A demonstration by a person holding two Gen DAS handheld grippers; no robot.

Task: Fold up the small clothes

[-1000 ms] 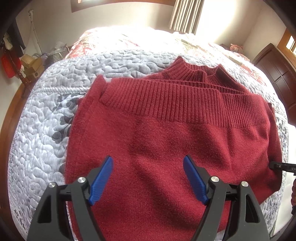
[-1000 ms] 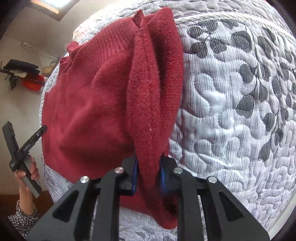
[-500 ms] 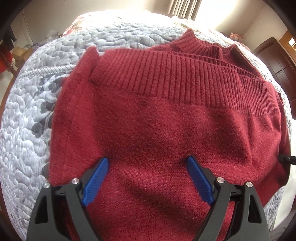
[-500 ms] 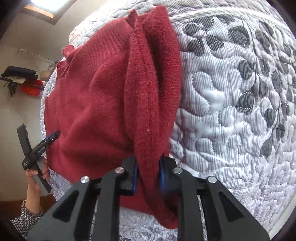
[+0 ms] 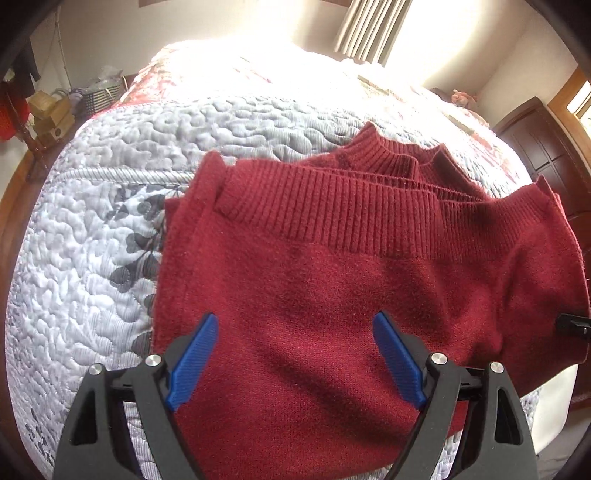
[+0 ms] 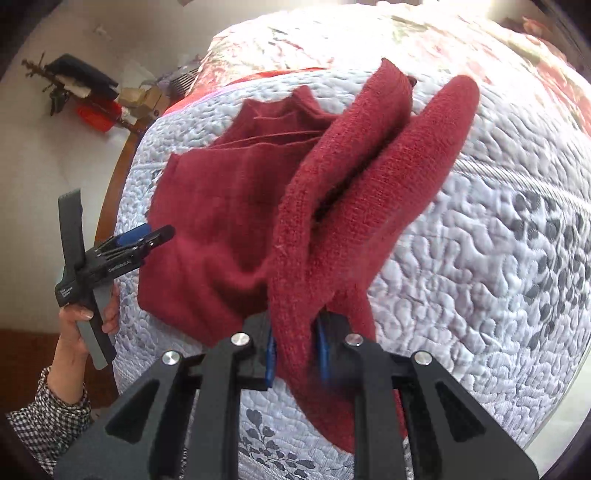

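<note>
Sunlight from a curtained window (image 5: 373,29) washes out the far end of a bed covered by a pale grey quilted bedspread (image 5: 92,258) printed with dark leaf shapes. A dark red knit sweater (image 5: 332,295) lies on the near part of the bedspread, folded so that its ribbed hem sits just below the ribbed collar at the far side.

The left gripper (image 5: 295,354) hovers over the near part of the sweater with its blue-padded jaws spread wide, nothing between them. In the right wrist view a hand (image 6: 79,325) in a checked sleeve (image 6: 48,417) holds it at the sweater's left edge.

The right gripper (image 6: 295,354) is clamped on a bunched fold at the sweater's right edge, lifting it clear of the bedspread so that the cloth stands up in two thick ridges. A dark wooden door (image 5: 546,147) stands at the far right, and boxes and a red object (image 6: 94,114) sit by the far left wall.
</note>
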